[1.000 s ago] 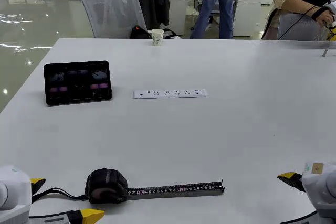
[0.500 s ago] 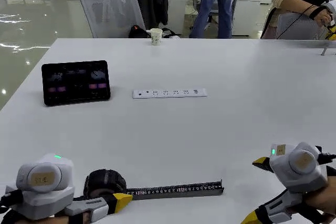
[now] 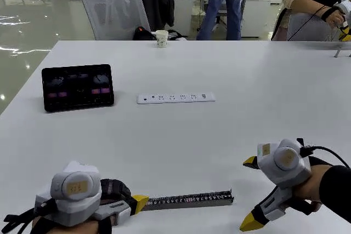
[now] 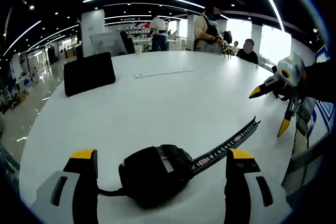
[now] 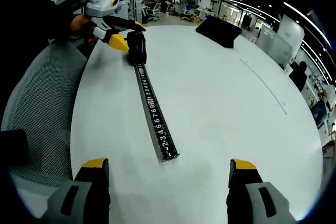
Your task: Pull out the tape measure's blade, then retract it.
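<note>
The tape measure case (image 4: 155, 174) lay between the left gripper's (image 4: 163, 156) spread jaws, its blade (image 5: 155, 114) running straight toward the right gripper (image 5: 170, 164), likewise spread.

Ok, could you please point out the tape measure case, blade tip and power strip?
tape measure case (image 4: 155, 174): left gripper view, housing top.
blade tip (image 5: 168, 155): right gripper view, end hook.
power strip (image 3: 175, 97): head view, middle of body.

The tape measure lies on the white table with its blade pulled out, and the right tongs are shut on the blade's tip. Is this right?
Not quite. The right tongs are open, and the blade's tip lies free ahead of them, as the right gripper view shows. The tape measure does lie on the white table with its blade pulled out.
</note>
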Tool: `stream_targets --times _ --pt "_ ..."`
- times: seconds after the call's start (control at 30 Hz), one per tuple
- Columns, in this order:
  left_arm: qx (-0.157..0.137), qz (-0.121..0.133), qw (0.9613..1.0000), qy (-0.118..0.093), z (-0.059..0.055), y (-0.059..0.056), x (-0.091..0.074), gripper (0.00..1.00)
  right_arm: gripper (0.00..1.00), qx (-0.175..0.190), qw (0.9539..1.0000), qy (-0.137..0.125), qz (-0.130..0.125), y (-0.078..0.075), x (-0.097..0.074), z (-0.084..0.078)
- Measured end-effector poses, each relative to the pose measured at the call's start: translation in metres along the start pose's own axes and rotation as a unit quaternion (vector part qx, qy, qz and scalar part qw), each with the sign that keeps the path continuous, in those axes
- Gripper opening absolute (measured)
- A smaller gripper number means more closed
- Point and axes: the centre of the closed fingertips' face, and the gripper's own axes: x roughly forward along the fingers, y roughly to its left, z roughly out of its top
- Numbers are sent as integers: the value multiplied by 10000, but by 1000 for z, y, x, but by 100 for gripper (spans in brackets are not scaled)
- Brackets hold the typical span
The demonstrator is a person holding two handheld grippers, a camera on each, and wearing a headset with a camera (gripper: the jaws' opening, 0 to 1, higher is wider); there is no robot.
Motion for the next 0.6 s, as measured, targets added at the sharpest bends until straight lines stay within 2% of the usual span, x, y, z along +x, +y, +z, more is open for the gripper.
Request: stream_targets --times 0.13,0.33,0.4,0.47,0.5,0.6 --pt "-117 159 9998 -88 -1 3 5 99 91 -253 9994 31 227 2 9 3" --pt "-227 237 9993 -162 -4 5 10 99 78 -450 9975 273 462 1 18 -2" --pt "-288 206 9992 -202 -5 4 11 99 71 -458 9969 320 552 1 19 -2" --pt "-545 -22 9975 -450 0 -2 13 99 61 -469 9963 334 642 3 20 -1" --pt "-554 13 9977 -392 -3 0 12 99 57 -481 9960 338 672 4 20 -1" --pt "-534 90 9977 -403 -5 3 12 99 47 -625 9941 432 777 7 23 -2"
